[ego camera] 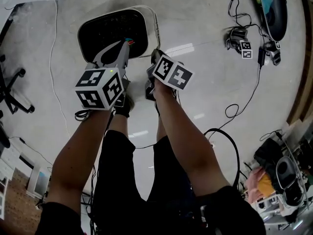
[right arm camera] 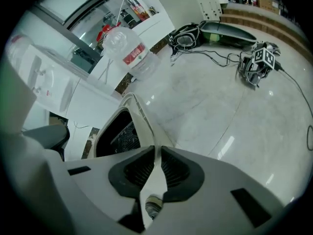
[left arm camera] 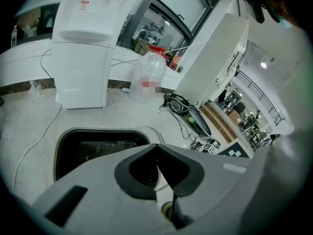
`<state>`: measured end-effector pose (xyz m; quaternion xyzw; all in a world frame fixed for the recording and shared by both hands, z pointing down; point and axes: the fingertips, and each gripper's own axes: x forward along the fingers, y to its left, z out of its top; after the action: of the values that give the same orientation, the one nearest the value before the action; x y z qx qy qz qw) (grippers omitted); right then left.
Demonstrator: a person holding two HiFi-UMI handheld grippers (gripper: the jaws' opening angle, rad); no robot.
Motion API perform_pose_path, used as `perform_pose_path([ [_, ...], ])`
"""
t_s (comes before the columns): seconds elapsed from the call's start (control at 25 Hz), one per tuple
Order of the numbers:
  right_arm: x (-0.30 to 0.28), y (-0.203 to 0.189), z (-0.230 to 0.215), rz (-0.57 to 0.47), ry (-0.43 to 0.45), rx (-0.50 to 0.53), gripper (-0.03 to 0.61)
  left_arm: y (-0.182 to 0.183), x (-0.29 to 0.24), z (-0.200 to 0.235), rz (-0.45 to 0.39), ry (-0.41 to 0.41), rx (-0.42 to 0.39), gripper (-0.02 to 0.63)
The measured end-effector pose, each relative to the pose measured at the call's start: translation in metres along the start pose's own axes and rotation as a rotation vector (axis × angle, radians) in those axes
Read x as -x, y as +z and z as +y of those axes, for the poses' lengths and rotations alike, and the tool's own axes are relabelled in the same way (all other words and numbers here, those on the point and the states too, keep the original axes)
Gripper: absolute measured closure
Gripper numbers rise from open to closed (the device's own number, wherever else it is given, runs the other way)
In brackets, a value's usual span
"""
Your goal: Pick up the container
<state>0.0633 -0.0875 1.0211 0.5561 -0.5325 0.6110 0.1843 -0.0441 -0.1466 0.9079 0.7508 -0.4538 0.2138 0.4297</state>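
The container (ego camera: 146, 21) is a white-rimmed bin with a dark mesh inside, standing on the pale floor. Its rim also shows in the left gripper view (left arm camera: 63, 136) and in the right gripper view (right arm camera: 139, 114). My left gripper (ego camera: 126, 44) hangs over the bin's near edge. Its jaws meet at the tips (left arm camera: 156, 148) with nothing seen between them. My right gripper (ego camera: 155, 55) sits at the bin's near right corner. The white rim runs up through the narrow slot between its jaws (right arm camera: 156, 151), and they are closed on it.
A white water cooler (left arm camera: 80, 48) and a large clear water bottle (left arm camera: 149, 77) stand beyond the bin. Cables and a marker-tagged device (ego camera: 242, 43) lie on the floor to the right. An office chair base (ego camera: 12, 89) is at the left. The person's legs are below the grippers.
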Motion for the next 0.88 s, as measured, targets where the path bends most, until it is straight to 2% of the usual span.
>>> perform_pose_path([
  [0.16,0.015,0.001,0.015,-0.049,-0.004,0.044,0.533,0.01,0.002,-0.004,-0.014,-0.043,0.024,0.604],
  [0.32,0.037,-0.001,0.036,-0.075,-0.016,0.097,0.532,0.018,0.009,0.002,-0.022,-0.046,0.028,0.604],
  [0.68,0.07,-0.014,0.087,-0.119,0.012,0.308,0.533,0.025,0.011,0.01,-0.022,-0.114,0.107,0.59],
  [0.88,0.08,-0.025,0.116,-0.119,0.041,0.417,0.534,0.029,0.01,0.004,0.006,-0.23,0.18,0.461],
])
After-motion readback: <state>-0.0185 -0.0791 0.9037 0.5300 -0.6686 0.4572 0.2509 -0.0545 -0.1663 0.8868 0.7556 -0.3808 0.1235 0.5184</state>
